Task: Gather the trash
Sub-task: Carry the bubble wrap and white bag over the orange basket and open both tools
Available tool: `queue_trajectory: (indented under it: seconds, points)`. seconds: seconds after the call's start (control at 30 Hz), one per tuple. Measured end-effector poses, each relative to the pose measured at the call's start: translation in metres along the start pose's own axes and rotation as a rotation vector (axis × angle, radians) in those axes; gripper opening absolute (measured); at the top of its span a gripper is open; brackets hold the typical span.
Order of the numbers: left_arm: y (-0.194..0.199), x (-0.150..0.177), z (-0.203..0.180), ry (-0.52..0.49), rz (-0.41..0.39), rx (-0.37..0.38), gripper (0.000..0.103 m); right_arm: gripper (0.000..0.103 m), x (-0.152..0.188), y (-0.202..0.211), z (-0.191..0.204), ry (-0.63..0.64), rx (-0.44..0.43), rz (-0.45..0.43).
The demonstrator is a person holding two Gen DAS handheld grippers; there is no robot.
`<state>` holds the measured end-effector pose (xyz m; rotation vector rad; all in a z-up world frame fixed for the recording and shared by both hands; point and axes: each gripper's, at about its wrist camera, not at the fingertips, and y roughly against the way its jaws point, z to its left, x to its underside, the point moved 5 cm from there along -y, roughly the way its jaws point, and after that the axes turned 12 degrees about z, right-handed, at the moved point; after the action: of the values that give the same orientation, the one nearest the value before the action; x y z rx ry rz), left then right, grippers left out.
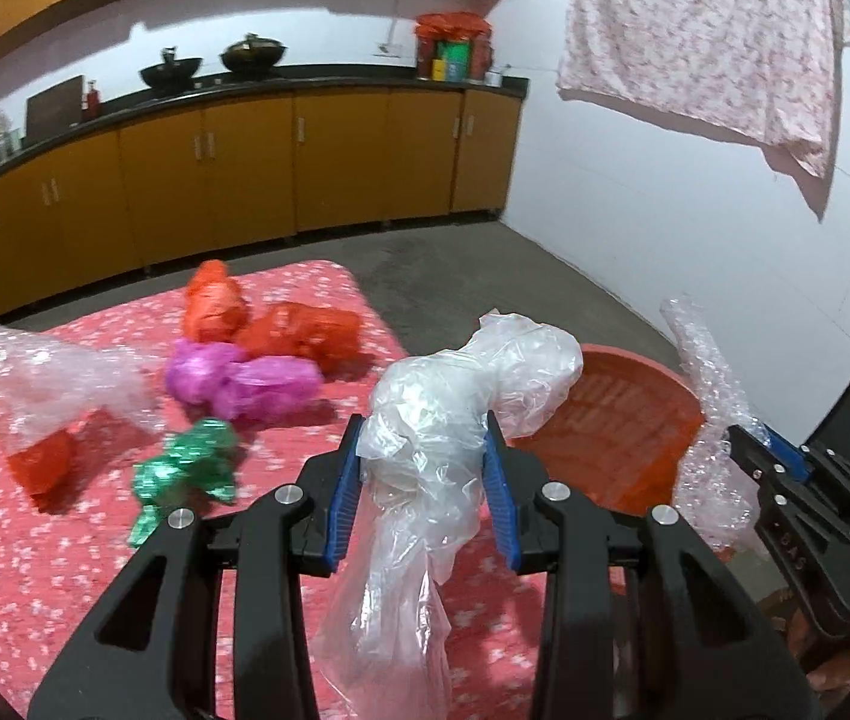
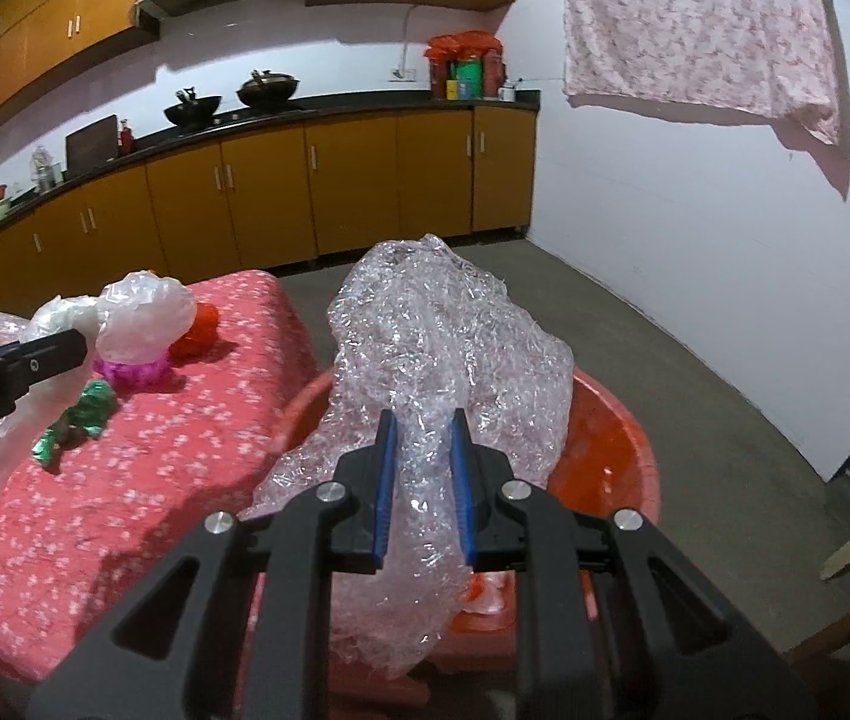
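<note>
Your left gripper [image 1: 423, 489] was clamped on the clear plastic bag [image 1: 473, 384], lifted over the red tablecloth [image 1: 65, 552] beside the red basin [image 1: 629, 420]. Your right gripper [image 2: 424, 483] pinched the bubble wrap [image 2: 443, 348] directly above that basin, likely so both pieces could drop in.

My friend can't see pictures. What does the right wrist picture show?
The right gripper holds crinkly bubble wrap above an orange basin. Beside it, colourful crumpled bags lie on a pink flowered cloth.
</note>
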<state>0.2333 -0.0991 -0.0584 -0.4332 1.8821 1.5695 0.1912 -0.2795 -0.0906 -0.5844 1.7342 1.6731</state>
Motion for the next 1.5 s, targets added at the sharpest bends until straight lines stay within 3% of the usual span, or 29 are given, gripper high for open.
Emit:
queue_trajectory:
  seconds: [0.57,1.0,1.1,1.23,1.5]
  points:
    - [-0.055,-0.005,-0.068,-0.077,0.070,0.104,0.038,0.018,0.001,-0.033,-0.042,-0.065,0.039,0.036]
    - [-0.084,-0.009,-0.100,-0.131,0.114,0.150,0.038,0.022,0.002,-0.049,-0.056,-0.082,0.002,0.042]
    - [-0.088,-0.009,-0.103,-0.137,0.122,0.158,0.041,0.029,0.002,-0.049,-0.056,-0.086,-0.011,0.037]
    - [-0.090,-0.009,-0.098,-0.116,0.131,0.163,0.054,0.036,0.004,-0.048,-0.059,-0.091,-0.007,0.035]
    - [-0.087,-0.006,-0.087,-0.093,0.128,0.139,0.060,0.042,0.008,-0.045,-0.064,-0.097,0.023,0.035]
